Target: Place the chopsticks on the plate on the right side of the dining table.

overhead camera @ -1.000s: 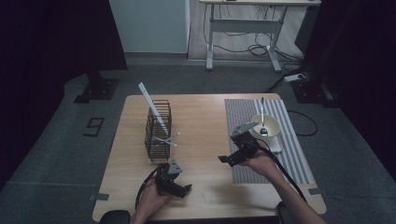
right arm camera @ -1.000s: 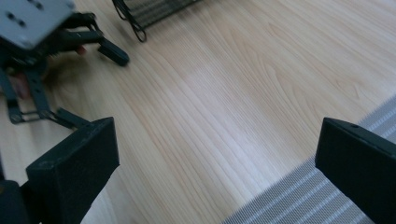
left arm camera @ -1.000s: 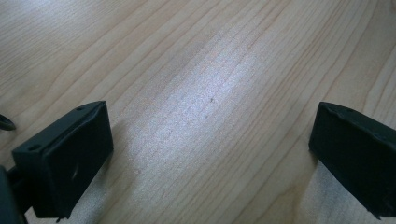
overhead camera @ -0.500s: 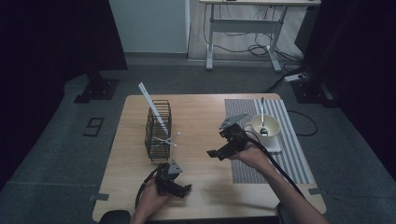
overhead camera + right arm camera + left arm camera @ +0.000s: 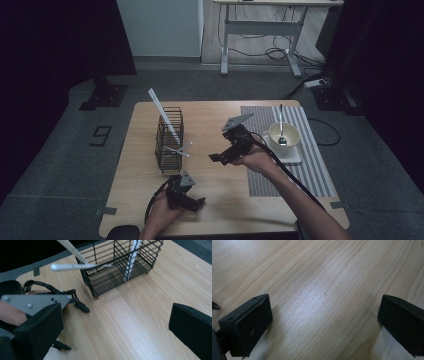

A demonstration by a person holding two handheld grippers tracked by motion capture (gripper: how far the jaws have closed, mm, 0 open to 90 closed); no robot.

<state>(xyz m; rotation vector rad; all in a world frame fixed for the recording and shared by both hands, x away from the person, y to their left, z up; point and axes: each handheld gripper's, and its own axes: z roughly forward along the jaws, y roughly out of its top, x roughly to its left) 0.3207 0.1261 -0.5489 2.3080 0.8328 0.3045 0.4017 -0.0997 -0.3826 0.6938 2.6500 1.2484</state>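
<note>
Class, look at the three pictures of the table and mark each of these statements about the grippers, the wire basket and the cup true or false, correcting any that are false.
1. The right gripper holds a white utensil. False: its jaws stand open with nothing between them.
2. The wire basket stands upright on the wooden table. True.
3. The cup lies tipped over inside the basket. False: it sits upright on a white saucer on the striped mat.
4. The left gripper is open, low over bare wood. True.
5. A utensil stands in the cup. True.
</note>
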